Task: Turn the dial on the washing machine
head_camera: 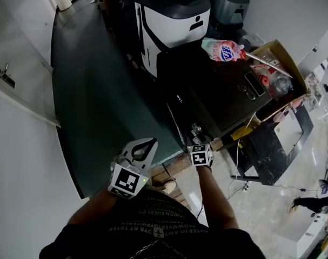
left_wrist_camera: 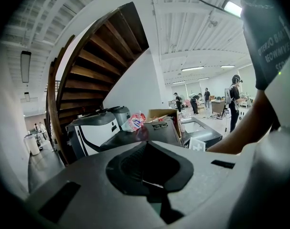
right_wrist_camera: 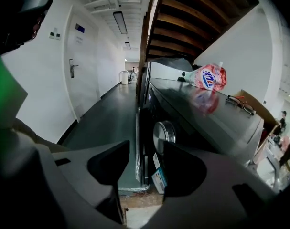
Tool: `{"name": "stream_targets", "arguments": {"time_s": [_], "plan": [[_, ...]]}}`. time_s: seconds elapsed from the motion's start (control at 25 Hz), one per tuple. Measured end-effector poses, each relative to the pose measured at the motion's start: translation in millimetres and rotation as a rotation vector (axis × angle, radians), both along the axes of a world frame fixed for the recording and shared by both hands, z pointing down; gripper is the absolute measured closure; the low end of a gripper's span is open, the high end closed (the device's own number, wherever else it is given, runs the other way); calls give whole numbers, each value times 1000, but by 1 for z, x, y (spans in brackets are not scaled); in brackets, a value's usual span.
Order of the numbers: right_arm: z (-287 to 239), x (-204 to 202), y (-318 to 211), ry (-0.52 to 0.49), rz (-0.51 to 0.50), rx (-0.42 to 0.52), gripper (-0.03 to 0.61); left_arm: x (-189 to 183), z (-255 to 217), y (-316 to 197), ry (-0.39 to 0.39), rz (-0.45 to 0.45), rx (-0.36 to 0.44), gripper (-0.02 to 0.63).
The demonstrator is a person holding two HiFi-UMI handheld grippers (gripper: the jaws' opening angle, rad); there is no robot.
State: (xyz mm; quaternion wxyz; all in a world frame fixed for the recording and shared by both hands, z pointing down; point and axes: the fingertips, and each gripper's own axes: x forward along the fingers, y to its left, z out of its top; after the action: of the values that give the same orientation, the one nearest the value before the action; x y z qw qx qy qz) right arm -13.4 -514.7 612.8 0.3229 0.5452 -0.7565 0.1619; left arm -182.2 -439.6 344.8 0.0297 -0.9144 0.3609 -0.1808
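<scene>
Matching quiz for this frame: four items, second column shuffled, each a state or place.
1. left gripper
2. right gripper
3. pink pouch
4. dial

A. lying on top of the washing machine
B. fingers apart, nothing held
C. fingers together, nothing held
D. silver, on the machine's front

Pairs: 1-C, 2-B, 3-A, 4-D

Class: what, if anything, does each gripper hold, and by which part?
Nothing is held. The left gripper is shut and empty; the right gripper is open, with the dial ahead, not gripped.
</scene>
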Motion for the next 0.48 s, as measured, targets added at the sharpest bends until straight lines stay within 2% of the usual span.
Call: {"name": "stream_targets", "arguments": {"time_s": [0.12,0.32,0.48], "plan": [[1,2,3,-20,-5,-4,360,7,-2,-1,7,14,-1,607],[-23,5,-4,-26,-8,69,353,15,-9,-8,4,37,32,607],[-17,3,-11,6,-28,35,359,20,-11,-11,7,38,19,607]]}}
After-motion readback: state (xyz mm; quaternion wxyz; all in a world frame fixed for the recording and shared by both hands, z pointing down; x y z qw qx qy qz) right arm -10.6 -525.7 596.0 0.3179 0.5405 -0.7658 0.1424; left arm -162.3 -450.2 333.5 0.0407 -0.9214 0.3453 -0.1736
